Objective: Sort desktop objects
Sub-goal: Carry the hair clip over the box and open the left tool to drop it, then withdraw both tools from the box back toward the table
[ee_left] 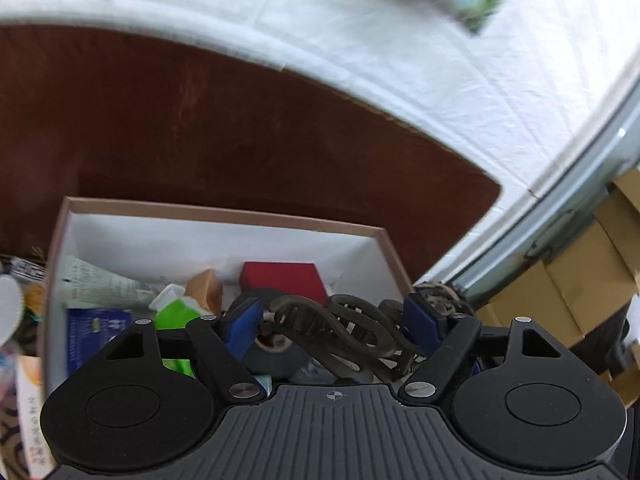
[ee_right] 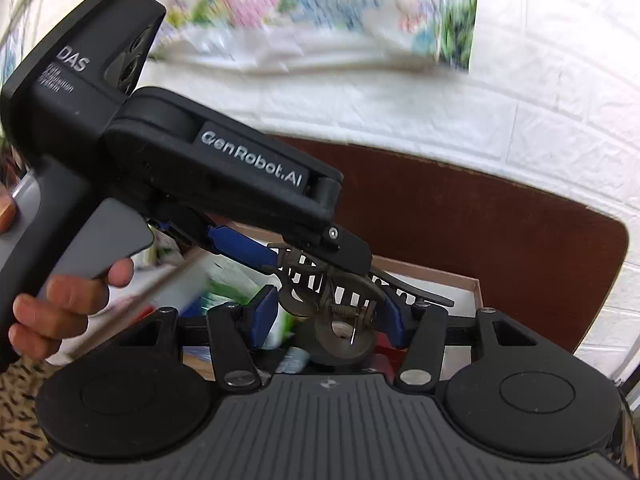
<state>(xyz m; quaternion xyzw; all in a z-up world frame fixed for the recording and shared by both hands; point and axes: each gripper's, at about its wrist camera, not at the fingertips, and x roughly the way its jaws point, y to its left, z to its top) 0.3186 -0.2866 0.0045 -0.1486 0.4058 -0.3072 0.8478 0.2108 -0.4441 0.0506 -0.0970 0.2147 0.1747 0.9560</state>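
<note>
A brown hair claw clip (ee_left: 344, 330) is held between the blue pads of my left gripper (ee_left: 338, 320), above an open box (ee_left: 224, 214) with a pink rim and white walls. In the right wrist view the same hair claw clip (ee_right: 336, 300) sits between the blue pads of my right gripper (ee_right: 328, 316), and the left gripper (ee_right: 224, 184) reaches in from the upper left and grips the clip's teeth end. Both grippers close on the clip at once. The box (ee_right: 464, 284) lies below it.
The box holds a red box (ee_left: 284, 280), a green bottle (ee_left: 176, 316), a white tube (ee_left: 100, 284), a blue packet (ee_left: 96, 332) and a grey tape roll (ee_left: 276, 356). The brown table (ee_left: 240, 128) meets a white brick wall. Cardboard boxes (ee_left: 568, 280) stand at right.
</note>
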